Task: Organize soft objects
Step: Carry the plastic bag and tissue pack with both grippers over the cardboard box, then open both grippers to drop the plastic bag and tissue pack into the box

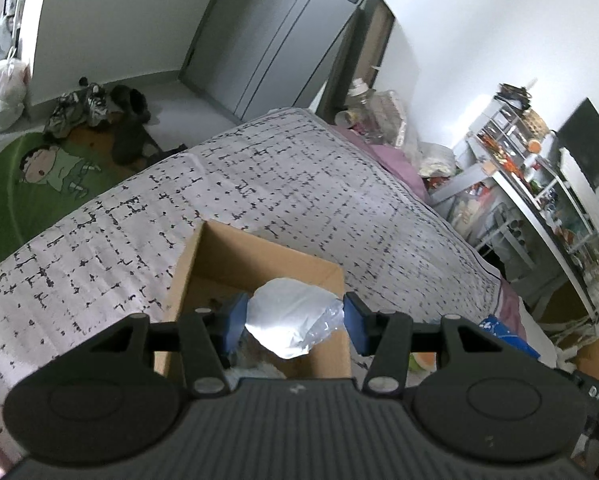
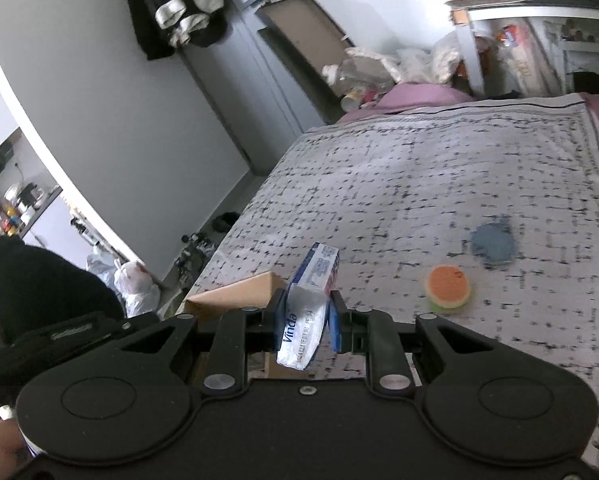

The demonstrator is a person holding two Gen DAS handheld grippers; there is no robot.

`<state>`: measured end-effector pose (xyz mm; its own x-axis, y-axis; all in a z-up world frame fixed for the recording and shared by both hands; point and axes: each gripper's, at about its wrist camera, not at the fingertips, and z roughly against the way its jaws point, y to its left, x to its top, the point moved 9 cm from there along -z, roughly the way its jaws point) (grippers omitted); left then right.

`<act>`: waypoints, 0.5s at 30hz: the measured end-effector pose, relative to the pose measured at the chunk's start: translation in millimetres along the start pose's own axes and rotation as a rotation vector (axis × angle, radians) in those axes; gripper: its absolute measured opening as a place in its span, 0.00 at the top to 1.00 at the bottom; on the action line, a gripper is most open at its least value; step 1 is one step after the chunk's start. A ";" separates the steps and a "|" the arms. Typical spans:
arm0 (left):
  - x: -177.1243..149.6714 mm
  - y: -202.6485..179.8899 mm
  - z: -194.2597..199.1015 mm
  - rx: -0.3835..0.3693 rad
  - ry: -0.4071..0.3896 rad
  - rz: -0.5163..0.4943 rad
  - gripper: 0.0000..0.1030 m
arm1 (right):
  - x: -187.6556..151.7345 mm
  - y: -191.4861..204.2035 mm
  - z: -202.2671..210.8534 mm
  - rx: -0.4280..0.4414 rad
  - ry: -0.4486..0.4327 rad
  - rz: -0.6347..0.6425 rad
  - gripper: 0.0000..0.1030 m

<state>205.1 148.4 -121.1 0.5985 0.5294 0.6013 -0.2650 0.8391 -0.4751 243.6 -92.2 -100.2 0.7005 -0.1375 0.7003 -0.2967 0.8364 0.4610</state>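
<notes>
Left gripper (image 1: 295, 322) spread wide w/ crinkled plastic pack (image 1: 289, 320) loose between pads, lower centre, over cardboard box (image 1: 219, 256). Right gripper (image 2: 305, 322) clamped on Vinda tissue pack (image 2: 305, 312). Step: boxing; next, carry tissues over box, release.

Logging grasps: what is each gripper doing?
Left gripper: open around a plastic bag over the box.
Right gripper: shut on a tissue pack.

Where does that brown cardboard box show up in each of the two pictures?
Left wrist view: the brown cardboard box sits lower centre, open, directly beyond the left tongs.
Right wrist view: only a corner of the box peeks out lower left, just left of the right tongs.
Shared landmark: the white bedspread with black dashes.
</notes>
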 end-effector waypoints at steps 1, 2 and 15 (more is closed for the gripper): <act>1.8 3.1 -4.1 -0.001 0.002 0.007 0.50 | -0.6 4.0 -4.0 0.008 0.004 0.004 0.79; 3.5 5.5 -8.6 -0.004 0.003 0.012 0.50 | -1.6 8.6 -8.9 0.015 0.010 0.010 0.79; 9.6 37.4 -63.6 0.009 0.075 0.057 0.50 | -2.7 44.8 -67.5 0.084 0.074 0.014 0.79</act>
<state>248.9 176.9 -174.0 0.6374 0.5654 0.5236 -0.3068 0.8095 -0.5006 272.3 -18.6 -118.2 0.7411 -0.0838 0.6662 -0.3581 0.7900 0.4977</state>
